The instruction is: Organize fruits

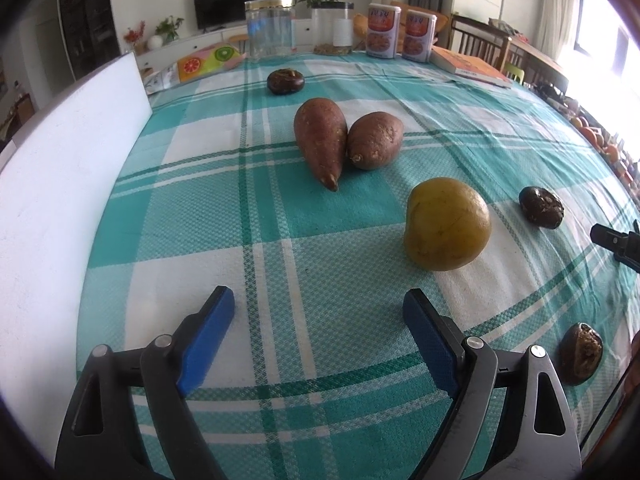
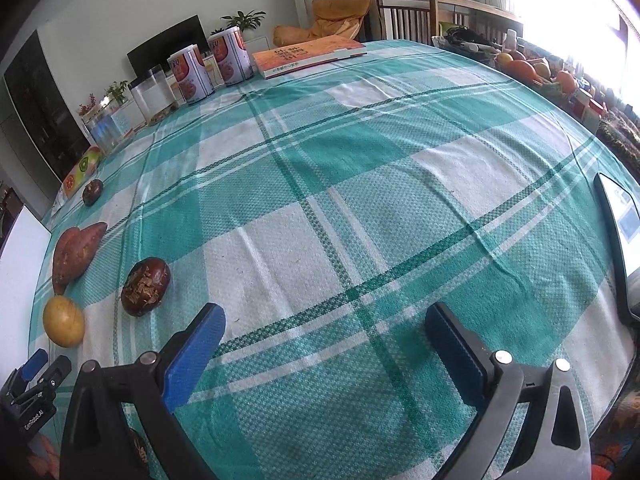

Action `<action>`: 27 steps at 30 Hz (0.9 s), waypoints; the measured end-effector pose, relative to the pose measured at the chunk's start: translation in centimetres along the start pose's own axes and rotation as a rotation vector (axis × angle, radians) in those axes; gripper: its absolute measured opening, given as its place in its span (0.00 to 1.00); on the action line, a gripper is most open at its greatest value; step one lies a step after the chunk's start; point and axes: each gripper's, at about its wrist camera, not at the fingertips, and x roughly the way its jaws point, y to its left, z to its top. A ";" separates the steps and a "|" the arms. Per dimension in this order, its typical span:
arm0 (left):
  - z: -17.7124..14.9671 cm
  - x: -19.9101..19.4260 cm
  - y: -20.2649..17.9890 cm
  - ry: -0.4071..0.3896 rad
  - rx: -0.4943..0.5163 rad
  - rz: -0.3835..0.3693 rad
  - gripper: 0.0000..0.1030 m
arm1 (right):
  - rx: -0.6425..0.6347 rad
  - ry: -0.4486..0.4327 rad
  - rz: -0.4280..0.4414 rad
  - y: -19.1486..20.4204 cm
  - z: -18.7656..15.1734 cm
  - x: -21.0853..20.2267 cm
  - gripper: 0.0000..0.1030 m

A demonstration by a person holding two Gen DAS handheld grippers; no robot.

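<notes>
My left gripper (image 1: 320, 304) hovers open over the teal checked tablecloth (image 1: 260, 216), nothing between its blue pads. Ahead and to its right sits a yellow round fruit (image 1: 447, 224). Two sweet potatoes (image 1: 322, 140) lie touching beyond it. Three dark wrinkled fruits lie apart: far (image 1: 285, 81), right (image 1: 541, 207) and near right (image 1: 581, 352). My right gripper (image 2: 325, 316) is open too, over bare cloth. A dark fruit (image 2: 145, 286) lies just left of its left finger, and the yellow fruit (image 2: 63, 321) is further left.
A white board (image 1: 60, 180) stands along the left edge. Two clear jars (image 1: 270, 28), two cans (image 1: 383, 30), a book (image 1: 472, 66) and a fruit-print pack (image 1: 208, 62) line the far side. A flat device (image 2: 624, 240) lies at the right edge.
</notes>
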 end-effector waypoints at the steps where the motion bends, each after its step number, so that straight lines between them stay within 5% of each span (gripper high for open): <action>1: 0.0 0.0 0.0 0.000 0.000 0.000 0.86 | 0.000 0.000 0.000 0.0 0.0 0.0 0.97; 27: 0.0 0.0 -0.1 0.000 0.000 0.000 0.87 | 0.002 -0.008 -0.008 0.0 0.1 -0.2 0.97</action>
